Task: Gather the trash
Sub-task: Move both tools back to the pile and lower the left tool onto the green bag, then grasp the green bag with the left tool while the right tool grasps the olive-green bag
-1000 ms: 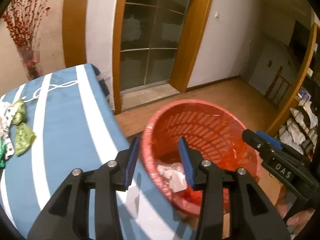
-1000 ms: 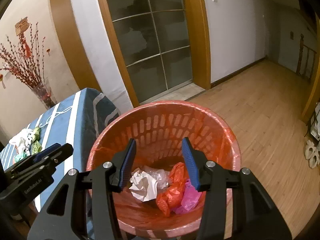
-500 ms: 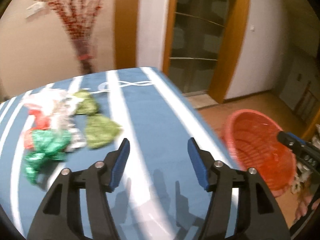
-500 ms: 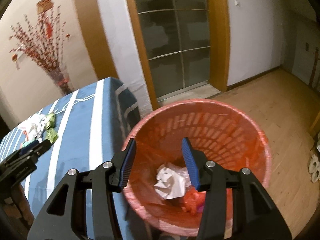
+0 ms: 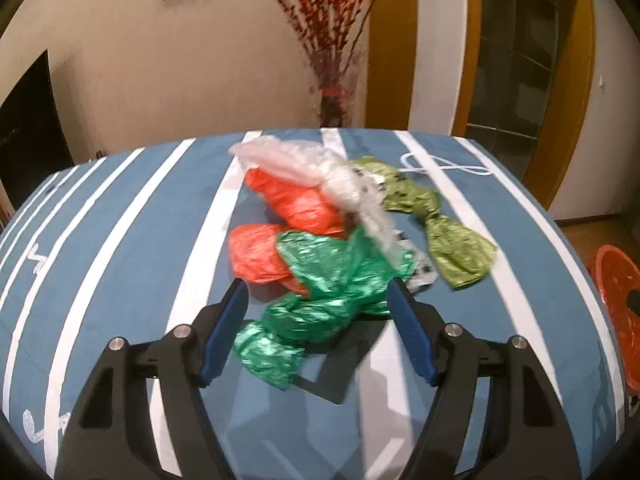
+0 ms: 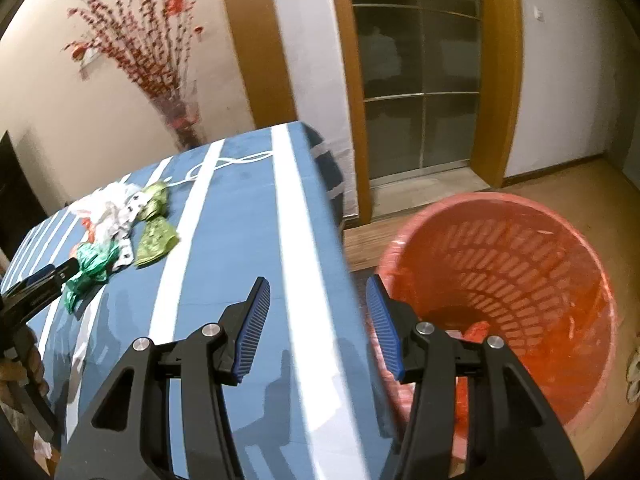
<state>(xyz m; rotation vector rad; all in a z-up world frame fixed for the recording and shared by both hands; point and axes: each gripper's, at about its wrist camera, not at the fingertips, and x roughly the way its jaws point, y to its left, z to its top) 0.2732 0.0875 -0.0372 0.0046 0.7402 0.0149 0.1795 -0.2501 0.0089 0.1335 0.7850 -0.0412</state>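
The counter [image 5: 120,240] wears a soft, matt blue cloth with white stripes. The green bag [image 5: 336,288] is thin, crinkly plastic and very shiny. The orange bag [image 5: 296,204] and the olive bag [image 5: 456,248] are crumpled plastic too. The clear bag [image 5: 296,158] looks see-through and wrinkly. The red basket [image 6: 520,264] is smooth plastic with slots. The floor [image 6: 560,180] is wood. The left gripper [image 5: 318,308] has matt black plastic arms, ribbed blue pads and shiny metal screws.
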